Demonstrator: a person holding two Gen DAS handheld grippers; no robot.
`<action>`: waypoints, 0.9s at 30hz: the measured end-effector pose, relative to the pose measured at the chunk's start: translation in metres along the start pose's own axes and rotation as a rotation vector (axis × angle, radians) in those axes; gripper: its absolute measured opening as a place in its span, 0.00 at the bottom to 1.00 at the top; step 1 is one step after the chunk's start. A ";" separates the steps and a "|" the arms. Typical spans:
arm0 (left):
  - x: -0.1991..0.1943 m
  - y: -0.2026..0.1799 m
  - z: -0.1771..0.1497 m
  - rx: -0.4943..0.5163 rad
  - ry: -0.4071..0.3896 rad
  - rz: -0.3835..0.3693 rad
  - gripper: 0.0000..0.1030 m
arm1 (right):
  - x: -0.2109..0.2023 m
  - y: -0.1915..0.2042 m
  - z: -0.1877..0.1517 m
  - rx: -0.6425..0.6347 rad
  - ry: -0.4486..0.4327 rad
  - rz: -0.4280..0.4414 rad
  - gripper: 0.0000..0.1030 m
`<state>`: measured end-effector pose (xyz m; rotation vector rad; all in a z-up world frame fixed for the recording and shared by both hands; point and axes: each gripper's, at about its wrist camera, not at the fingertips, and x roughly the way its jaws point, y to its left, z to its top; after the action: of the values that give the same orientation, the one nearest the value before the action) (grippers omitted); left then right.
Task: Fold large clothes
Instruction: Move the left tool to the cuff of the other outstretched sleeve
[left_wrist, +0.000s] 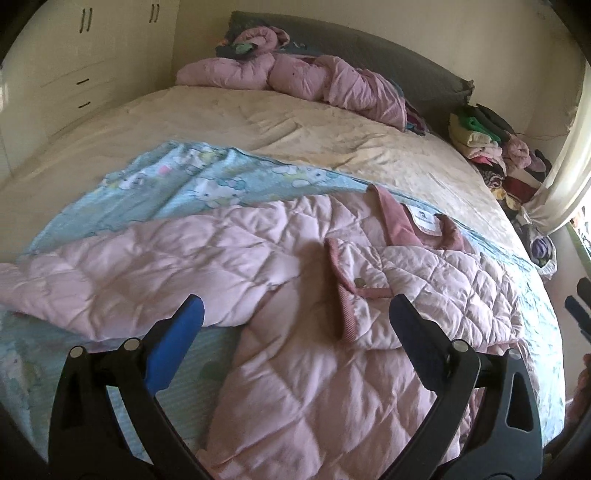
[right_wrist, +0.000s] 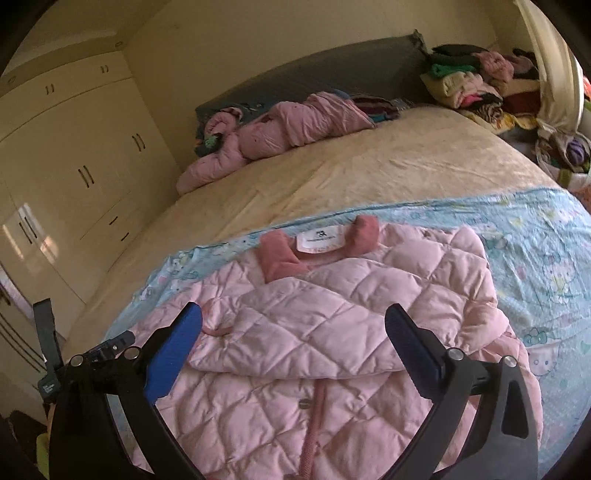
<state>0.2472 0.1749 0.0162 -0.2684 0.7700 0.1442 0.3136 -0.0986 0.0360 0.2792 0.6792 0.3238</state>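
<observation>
A pale pink quilted jacket (left_wrist: 295, 295) (right_wrist: 332, 314) lies flat on a light blue cartoon-print sheet (left_wrist: 177, 184) (right_wrist: 535, 251) on the bed. Its darker pink collar and white label (left_wrist: 424, 221) (right_wrist: 321, 238) point toward the headboard. One sleeve with a ribbed cuff (left_wrist: 347, 291) is folded across the chest; the other stretches left. My left gripper (left_wrist: 295, 312) hovers above the jacket, open, nothing between its blue pads. My right gripper (right_wrist: 293, 325) hangs over the folded sleeve, open and empty too. In the right wrist view the left gripper (right_wrist: 51, 354) shows at the left edge.
A crumpled pink garment (left_wrist: 295, 79) (right_wrist: 280, 129) lies by the grey headboard (left_wrist: 388, 51). Piles of mixed clothes (left_wrist: 491, 147) (right_wrist: 476, 85) sit beside the bed on the right. Cream wardrobe doors (right_wrist: 74, 177) stand along the left. The beige bedcover (left_wrist: 240, 122) stretches between jacket and headboard.
</observation>
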 end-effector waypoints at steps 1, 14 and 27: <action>-0.004 0.002 -0.001 0.001 -0.001 0.003 0.91 | -0.002 0.004 0.000 -0.008 -0.003 0.008 0.96; -0.037 0.055 -0.006 -0.039 -0.010 0.053 0.91 | -0.001 0.057 -0.004 -0.035 -0.007 0.055 0.96; -0.065 0.106 -0.004 -0.088 -0.027 0.088 0.91 | 0.007 0.122 0.000 -0.095 -0.005 0.111 0.96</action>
<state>0.1742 0.2729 0.0397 -0.3156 0.7497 0.2646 0.2939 0.0156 0.0752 0.2281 0.6426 0.4602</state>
